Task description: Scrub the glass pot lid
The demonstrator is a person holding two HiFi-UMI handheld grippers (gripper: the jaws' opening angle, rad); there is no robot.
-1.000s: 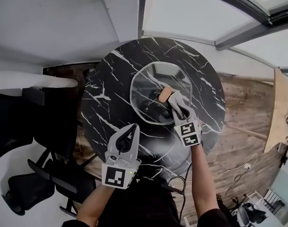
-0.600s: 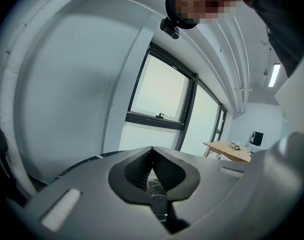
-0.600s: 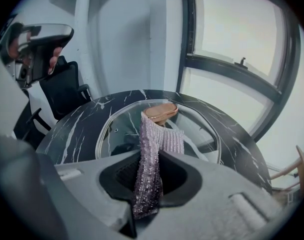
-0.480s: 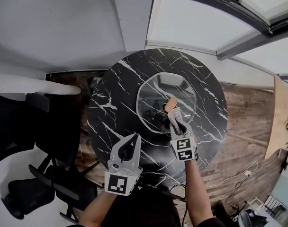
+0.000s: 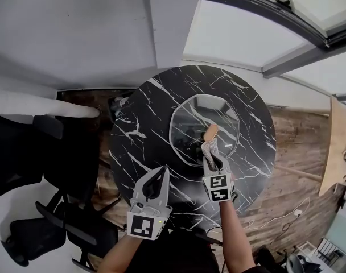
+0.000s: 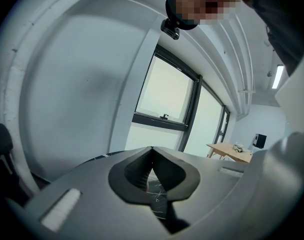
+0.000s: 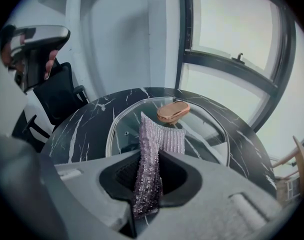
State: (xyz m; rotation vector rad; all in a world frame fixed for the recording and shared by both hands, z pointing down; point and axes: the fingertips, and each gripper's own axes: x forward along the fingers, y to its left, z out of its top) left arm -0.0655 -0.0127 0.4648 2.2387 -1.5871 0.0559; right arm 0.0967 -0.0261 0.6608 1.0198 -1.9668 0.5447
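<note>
1. A person works over a round black marble table (image 5: pixel 136 138) with a two-jaw gripper in each hand. The glass pot lid (image 5: pixel 187 124) lies flat near the table's middle, and its copper-coloured knob (image 7: pixel 173 111) faces up.
2. The right gripper (image 5: pixel 210 155) reaches over the lid's near edge. Its jaws are clamped on a silvery knitted scrubbing cloth (image 7: pixel 151 154), and the cloth's free end points at the knob, just short of it. (Whether the cloth is touching the glass cannot be told from either view.)
3. The left gripper (image 5: pixel 159 174) hangs over the table's near side, well apart from the lid. Its jaws are pressed together with nothing between them.
4. The scrubbing looks under way or about to start. To do it well, the cloth probably needs to lie flat against the glass and be worked in overlapping strokes round the knob and out to the rim.
5. Nothing holds the lid down, so hard strokes could make it slide on the smooth marble. Pressing the idle left gripper on the rim would likely steady it.
</note>
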